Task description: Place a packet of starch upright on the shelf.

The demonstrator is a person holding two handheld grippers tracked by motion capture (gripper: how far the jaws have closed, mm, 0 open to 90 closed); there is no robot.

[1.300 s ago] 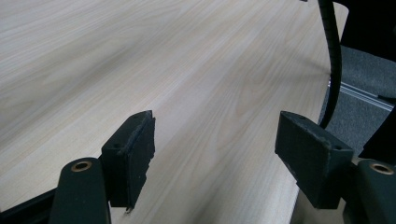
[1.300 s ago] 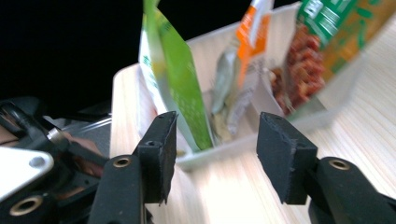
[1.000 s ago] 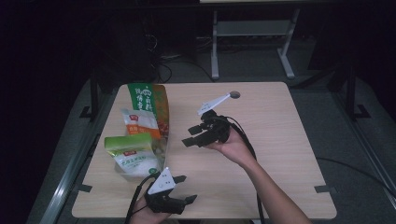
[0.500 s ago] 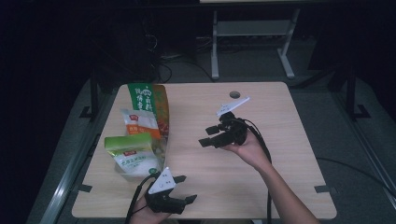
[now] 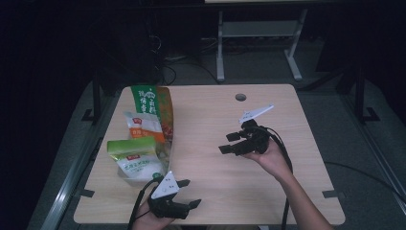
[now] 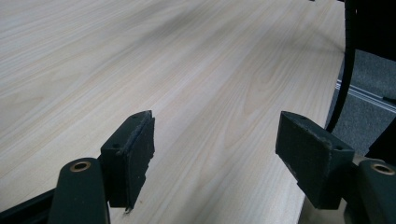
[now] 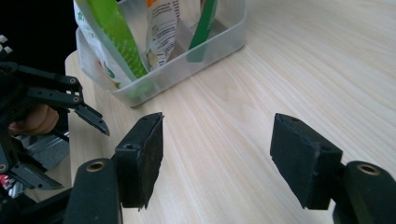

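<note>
A: Starting at the left of the counter [image 5: 287, 191], what stands there?

B: A clear plastic bin [image 5: 168, 152] runs near to far along the left edge, with three snack pouches upright in it: a green-topped white pouch [image 5: 136, 160] nearest, an orange and white pouch [image 5: 142, 127] in the middle, and a tall green pouch [image 5: 152, 108] at the far end. The bin's long axis points away from the person.

A: And the left gripper [image 5: 184, 194]?

B: It rests at the near edge, just right of the bin's near end, jaws wide apart with nothing between them. Its own view looks over bare wood.

A: Then the right gripper [image 5: 230, 143]?

B: It hangs over the middle of the counter, well to the right of the bin, its jaws pointing left toward it. The jaws have just been opening and stand wide, empty. In the right gripper view the bin [image 7: 205, 51] lies ahead and somewhat left of the jaws, long side facing them.

A: Which hand is nearer the pouches?

B: The left one, probably, since it sits near the green-topped pouch. Which pouch the right jaws are lined up on is hard to tell in the dim light; the middle one seems likeliest.
</note>
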